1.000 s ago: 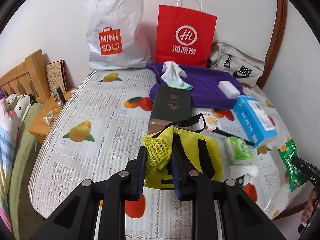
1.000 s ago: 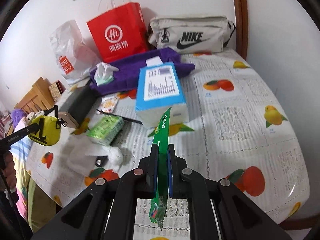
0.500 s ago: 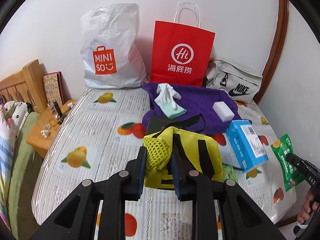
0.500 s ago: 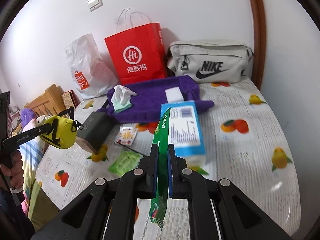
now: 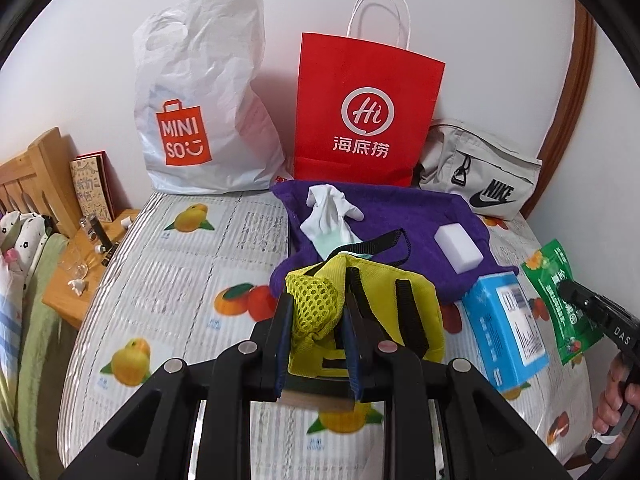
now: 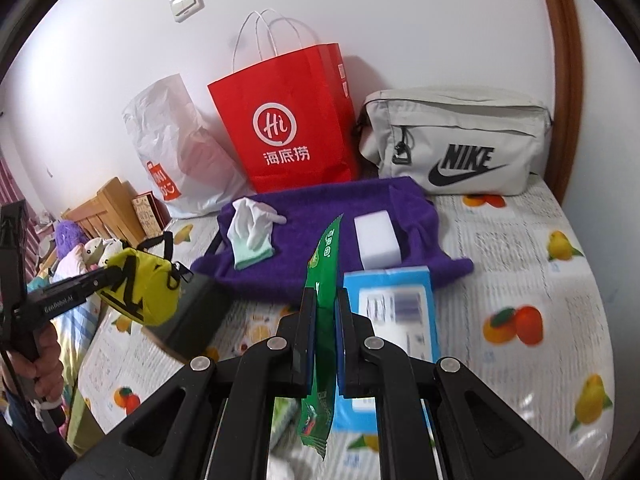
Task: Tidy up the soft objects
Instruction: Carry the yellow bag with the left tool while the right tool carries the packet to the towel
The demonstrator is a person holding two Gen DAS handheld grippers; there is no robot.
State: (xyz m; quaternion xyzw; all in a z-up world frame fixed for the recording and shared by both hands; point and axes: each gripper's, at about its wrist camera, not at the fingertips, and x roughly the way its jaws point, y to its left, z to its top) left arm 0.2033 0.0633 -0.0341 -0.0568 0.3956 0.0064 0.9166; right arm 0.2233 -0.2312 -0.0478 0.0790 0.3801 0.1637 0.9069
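Observation:
My left gripper [image 5: 315,312] is shut on a yellow pouch [image 5: 368,312] with black straps, held above the table; the pouch also shows in the right wrist view [image 6: 140,286]. My right gripper [image 6: 323,308] is shut on a green snack packet [image 6: 324,280], held edge-on in the air; the packet also shows in the left wrist view [image 5: 560,296]. A purple towel [image 5: 400,216] lies at the back with a white glove [image 5: 328,212] and a white sponge block [image 5: 458,246] on it.
A white Miniso bag [image 5: 200,104], a red paper bag [image 5: 364,112] and a grey Nike pouch [image 5: 480,176] stand along the wall. A blue box [image 5: 504,332] lies right of the pouch, a dark box [image 6: 192,316] below it. A wooden side table [image 5: 84,264] is left.
Both grippers have risen and moved toward the wall with their loads; the bags and towel now look larger and nearer. Both grips are unchanged.

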